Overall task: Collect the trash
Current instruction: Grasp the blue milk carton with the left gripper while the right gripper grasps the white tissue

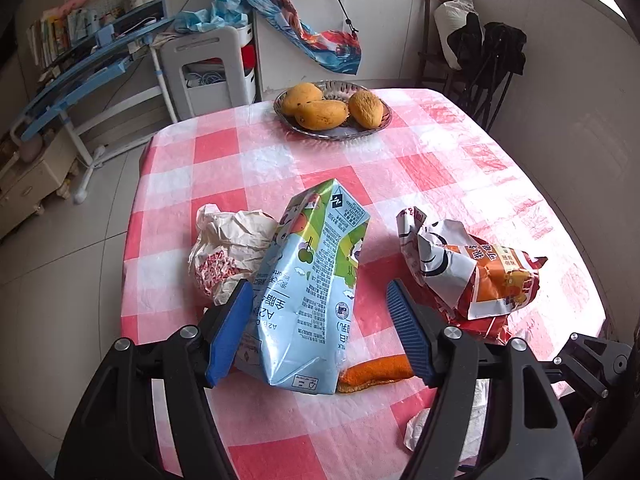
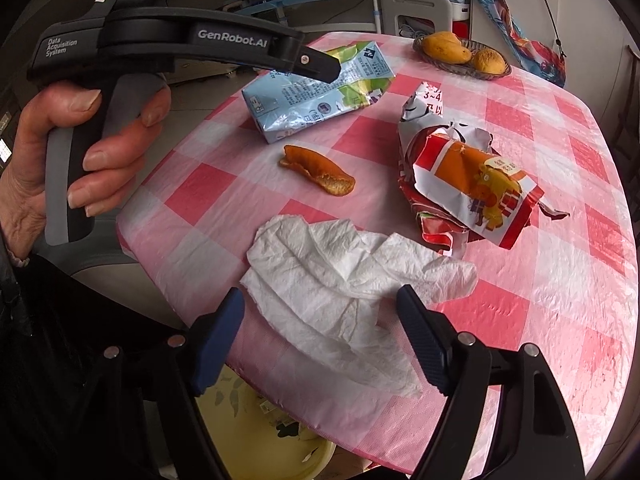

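A crumpled light-blue milk carton [image 1: 316, 280] [image 2: 320, 96] lies on the pink checked table [image 1: 440, 168]. My left gripper [image 1: 319, 286] is open around it. The left pad [image 1: 228, 332] is against the carton's side and the right pad [image 1: 408, 328] stands apart from it. An orange peel [image 1: 376, 374] [image 2: 320, 170] lies by the carton's base. A crumpled paper wrapper [image 1: 228, 252] sits to the carton's left and a torn red snack bag [image 1: 472, 276] [image 2: 468, 176] to its right. My right gripper [image 2: 320, 292] hangs open over a white tissue [image 2: 340, 292] at the table's near edge.
A dish [image 1: 336, 136] with three mangoes stands at the table's far side. A yellow bin [image 2: 256, 432] sits below the near edge. A hand [image 2: 80, 152] holds the left tool. A chair with dark clothes [image 1: 488, 52] is at the back right.
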`<state>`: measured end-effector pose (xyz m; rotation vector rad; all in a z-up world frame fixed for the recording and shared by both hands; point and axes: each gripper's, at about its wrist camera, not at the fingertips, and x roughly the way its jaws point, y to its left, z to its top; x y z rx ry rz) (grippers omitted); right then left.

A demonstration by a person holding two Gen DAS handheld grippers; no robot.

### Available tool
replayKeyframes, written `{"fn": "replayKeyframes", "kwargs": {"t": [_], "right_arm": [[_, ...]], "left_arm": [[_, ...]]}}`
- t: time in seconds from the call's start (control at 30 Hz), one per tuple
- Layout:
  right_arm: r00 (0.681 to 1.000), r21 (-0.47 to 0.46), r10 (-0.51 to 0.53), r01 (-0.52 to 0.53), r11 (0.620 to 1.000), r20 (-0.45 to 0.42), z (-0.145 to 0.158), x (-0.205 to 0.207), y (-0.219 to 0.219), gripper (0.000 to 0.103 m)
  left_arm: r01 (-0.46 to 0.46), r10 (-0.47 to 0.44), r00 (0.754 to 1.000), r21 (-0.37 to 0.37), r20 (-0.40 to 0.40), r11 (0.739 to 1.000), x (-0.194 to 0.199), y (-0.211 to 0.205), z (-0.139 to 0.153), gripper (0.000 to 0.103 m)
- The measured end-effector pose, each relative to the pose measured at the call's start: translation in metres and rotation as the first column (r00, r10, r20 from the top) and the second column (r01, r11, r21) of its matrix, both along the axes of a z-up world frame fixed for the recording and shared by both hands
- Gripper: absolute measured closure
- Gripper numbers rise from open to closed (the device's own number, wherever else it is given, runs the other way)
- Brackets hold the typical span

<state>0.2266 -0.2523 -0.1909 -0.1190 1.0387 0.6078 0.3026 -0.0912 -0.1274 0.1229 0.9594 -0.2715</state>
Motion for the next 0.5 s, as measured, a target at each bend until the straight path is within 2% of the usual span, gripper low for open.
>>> {"fn": "replayKeyframes", "kwargs": {"t": [0.13,0.23,0.27,0.3,0.33,0.4,0.5], "right_arm": [[1.0,0.0,-0.001,0.001,1.0,0.005,0.0,0.001,0.002,0.027],[1.0,-0.007,-0.003,0.003,1.0,0.012,0.0,0.0,0.003,0.028],[1.0,-0.013,-0.005,0.005,1.0,0.017,0.0,0.0,0.003,0.03],[1.0,-0.016,-0.008,0.009,1.0,0.02,0.0,-0.001,0.004,0.032],[1.0,-0.014,-0.013,0.014,1.0,0.022,0.0,-0.001,0.004,0.035],[1.0,-0.015,-0.018,0.018,1.0,0.026,0.001,0.0,0.003,0.041],[0.999,-0.015,-0.024,0.024,1.0,0.032,0.002,0.002,0.001,0.06]], "left_arm": [[-0.018,0.018,0.999,0.0,-0.043,1.0,0.005,0.002,-0.01,0.037],[-0.035,0.036,0.998,0.009,-0.053,0.999,0.006,0.002,-0.017,0.043],[-0.042,0.042,0.998,0.0,-0.046,0.999,0.006,0.003,-0.017,0.049],[-0.048,0.047,0.998,-0.004,-0.043,0.999,0.006,0.004,-0.015,0.059],[-0.047,0.046,0.998,-0.014,-0.041,0.999,0.007,0.005,-0.014,0.061],[-0.053,0.051,0.998,-0.036,-0.038,0.998,0.007,0.008,-0.011,0.072],[-0.032,0.03,0.998,-0.04,-0.046,0.999,0.006,0.006,-0.01,0.074]]}}
